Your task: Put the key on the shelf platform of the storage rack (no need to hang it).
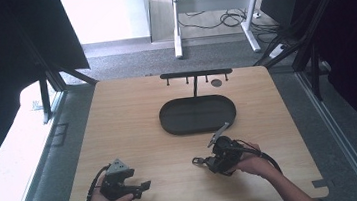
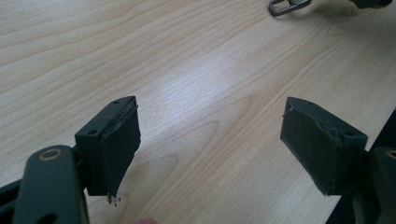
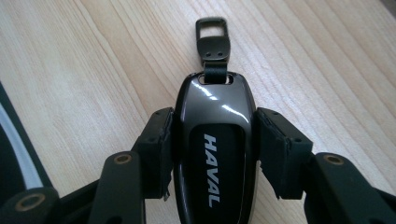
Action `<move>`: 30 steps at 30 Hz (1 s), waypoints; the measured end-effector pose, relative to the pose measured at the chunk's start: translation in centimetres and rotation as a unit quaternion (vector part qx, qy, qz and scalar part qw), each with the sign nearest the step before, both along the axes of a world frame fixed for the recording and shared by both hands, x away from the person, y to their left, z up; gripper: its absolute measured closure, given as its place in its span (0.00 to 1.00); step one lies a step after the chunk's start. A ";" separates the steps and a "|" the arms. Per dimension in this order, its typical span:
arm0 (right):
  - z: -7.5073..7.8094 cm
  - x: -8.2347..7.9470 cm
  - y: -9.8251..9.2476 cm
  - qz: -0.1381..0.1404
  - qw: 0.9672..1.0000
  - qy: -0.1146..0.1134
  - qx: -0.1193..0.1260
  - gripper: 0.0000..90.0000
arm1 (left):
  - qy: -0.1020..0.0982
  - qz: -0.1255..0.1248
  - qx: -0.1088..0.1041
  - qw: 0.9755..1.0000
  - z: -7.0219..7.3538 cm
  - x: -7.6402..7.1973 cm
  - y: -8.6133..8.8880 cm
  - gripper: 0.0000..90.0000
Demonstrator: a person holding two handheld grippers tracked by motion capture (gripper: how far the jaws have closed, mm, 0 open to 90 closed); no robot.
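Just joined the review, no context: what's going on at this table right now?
A person works two handheld grippers at a wooden table. The right gripper is shut on a dark glossy car key fob marked HAVAL, its metal strap loop pointing away from the gripper. The left gripper is open above bare wood with nothing between its pads. Farther back, a black oval tray sits before a small hook rack.

Each hand-held gripper is black. The left hand-held gripper (image 1: 125,184) has a grey three-cornered plate on top and square dark pads (image 2: 120,140). The right hand-held gripper (image 1: 212,161) trails a black cable (image 1: 268,157). Brass-coloured pins (image 3: 122,159) sit in its arms.
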State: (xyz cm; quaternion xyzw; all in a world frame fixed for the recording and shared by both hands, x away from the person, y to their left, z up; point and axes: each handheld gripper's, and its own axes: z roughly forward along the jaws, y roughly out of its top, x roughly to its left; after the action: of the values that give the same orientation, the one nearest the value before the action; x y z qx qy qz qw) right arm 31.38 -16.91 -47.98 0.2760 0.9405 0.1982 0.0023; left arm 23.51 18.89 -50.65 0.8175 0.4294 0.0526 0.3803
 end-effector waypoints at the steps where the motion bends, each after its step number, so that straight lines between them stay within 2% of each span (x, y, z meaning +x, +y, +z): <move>1: 0.1 0.0 -0.1 -0.002 1.000 0.000 0.001 0.55 | 0.000 0.000 0.000 1.000 0.0 0.0 0.0 0.23; 13: 0.4 0.0 -0.7 -0.006 1.000 -0.008 -0.004 0.55 | 0.003 -0.007 0.010 1.000 -0.2 0.0 -0.3 0.23; 19: 0.9 0.0 -0.8 -0.008 1.000 -0.026 -0.011 0.55 | 0.005 -0.008 0.013 1.000 -0.3 0.0 -0.5 0.23; 30: 1.8 0.1 -0.9 -0.013 0.999 -0.041 -0.006 0.55 | 0.005 -0.013 0.021 1.000 -0.5 0.0 -0.8 0.23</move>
State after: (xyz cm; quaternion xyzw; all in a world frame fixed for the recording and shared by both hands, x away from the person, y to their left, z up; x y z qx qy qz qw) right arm 31.45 -17.86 -46.14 0.2796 0.9373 0.2031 0.0448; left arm 23.52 18.12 -51.14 0.8310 0.4194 0.0522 0.3616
